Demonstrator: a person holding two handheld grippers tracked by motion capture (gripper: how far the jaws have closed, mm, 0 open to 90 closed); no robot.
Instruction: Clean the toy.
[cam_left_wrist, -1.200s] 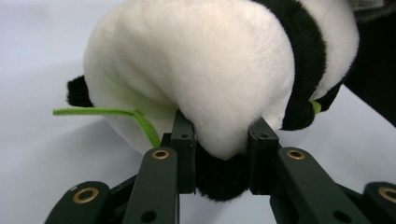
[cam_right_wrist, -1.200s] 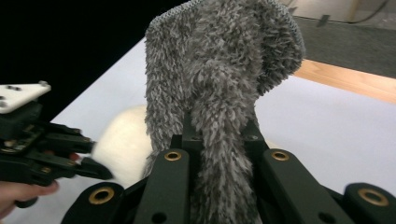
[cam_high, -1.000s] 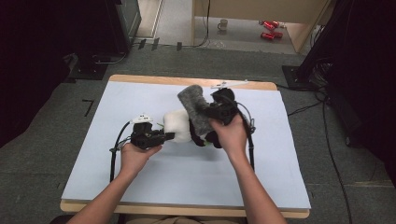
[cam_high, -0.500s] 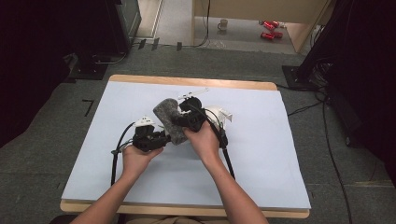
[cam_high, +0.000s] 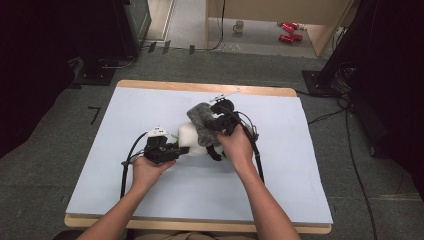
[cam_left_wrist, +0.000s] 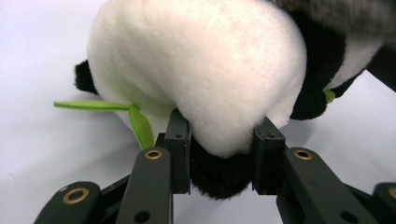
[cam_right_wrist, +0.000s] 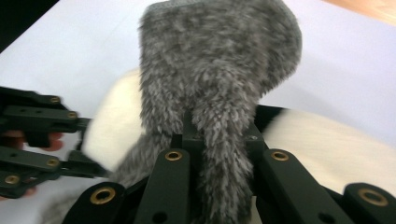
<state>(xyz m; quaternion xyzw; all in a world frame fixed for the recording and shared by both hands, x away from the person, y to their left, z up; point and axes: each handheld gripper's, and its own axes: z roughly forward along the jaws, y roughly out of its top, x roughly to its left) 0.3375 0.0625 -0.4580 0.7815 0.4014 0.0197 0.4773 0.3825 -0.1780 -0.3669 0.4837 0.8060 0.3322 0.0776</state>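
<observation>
No readable text, label, brand or number is found in any view. A dark angular mark is seen on the floor left of the table, perhaps tape, but no letter or figure can be made out of it. Red objects on the floor far beyond the table are too small and blurred for any printing to be read.

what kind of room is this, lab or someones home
Most likely a lab or workshop, not a home. The wooden table with a white mat stands on grey carpet, cables trail across the floor beside dark equipment stands, and a person works handheld black grippers on a plush panda toy.
</observation>
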